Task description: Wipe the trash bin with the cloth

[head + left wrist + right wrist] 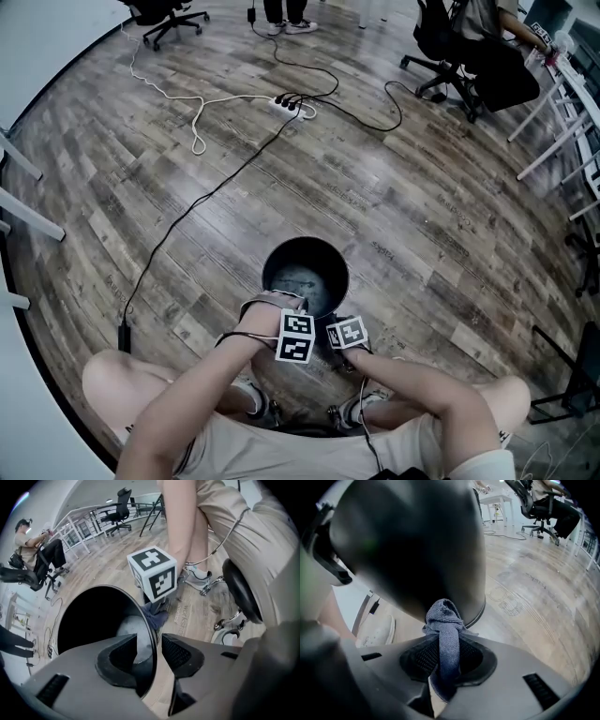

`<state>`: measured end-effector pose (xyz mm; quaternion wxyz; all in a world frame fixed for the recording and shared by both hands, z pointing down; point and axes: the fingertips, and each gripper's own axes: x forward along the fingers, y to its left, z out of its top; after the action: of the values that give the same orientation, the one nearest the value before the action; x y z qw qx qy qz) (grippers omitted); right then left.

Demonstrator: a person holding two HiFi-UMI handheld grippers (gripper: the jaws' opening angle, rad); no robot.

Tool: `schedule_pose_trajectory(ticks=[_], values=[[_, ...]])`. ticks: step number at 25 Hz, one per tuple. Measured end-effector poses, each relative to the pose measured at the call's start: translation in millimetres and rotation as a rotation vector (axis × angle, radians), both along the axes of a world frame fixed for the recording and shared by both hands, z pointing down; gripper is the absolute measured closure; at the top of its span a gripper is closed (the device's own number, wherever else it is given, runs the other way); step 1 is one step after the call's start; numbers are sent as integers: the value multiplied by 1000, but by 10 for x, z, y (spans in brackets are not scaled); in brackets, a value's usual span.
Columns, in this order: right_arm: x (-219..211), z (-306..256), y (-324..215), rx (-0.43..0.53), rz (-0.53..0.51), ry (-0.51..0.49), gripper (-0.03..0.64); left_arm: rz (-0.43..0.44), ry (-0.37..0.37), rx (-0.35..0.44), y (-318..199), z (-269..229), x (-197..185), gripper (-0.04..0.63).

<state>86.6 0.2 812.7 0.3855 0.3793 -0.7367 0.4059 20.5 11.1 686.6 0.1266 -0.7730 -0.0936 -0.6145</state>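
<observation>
Now the left gripper (149, 649) stands with jaws apart, straddling the rim of the black trash bin (306, 241) on the wood floor (422, 187) without pinching it; the right gripper (449, 654) is clamped on the blue-grey cloth (444, 616), held at the bin's outer wall

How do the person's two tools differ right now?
The left tool is open, jaws straddling the rim of the trash bin; the right tool is shut on the cloth. The left tool holds nothing; the right tool holds the cloth against the bin's outer wall. Both point downward.
</observation>
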Motion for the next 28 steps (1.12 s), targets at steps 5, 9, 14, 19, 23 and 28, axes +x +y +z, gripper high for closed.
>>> schedule_pose_trajectory(ticks=[5,9,14,19,23,28], values=[[-76,-573,116,2,-38,-45,535,38,-43,22,-141,8,-269,440],[-85,-1092,166,29,-63,-82,534,41,-44,39,-157,88,-328,440],[-136,-1543,91,82,-77,-120,534,75,-68,53,-125,130,-342,489],[-147,-1453,-37,67,-93,-96,534,95,-52,62,-40,118,-223,522],[-40,-1167,-101,62,-112,-37,534,68,6,61,84,103,0,558],[33,-627,-111,92,-185,10,534,-7,-1,20,101,99,103,563]])
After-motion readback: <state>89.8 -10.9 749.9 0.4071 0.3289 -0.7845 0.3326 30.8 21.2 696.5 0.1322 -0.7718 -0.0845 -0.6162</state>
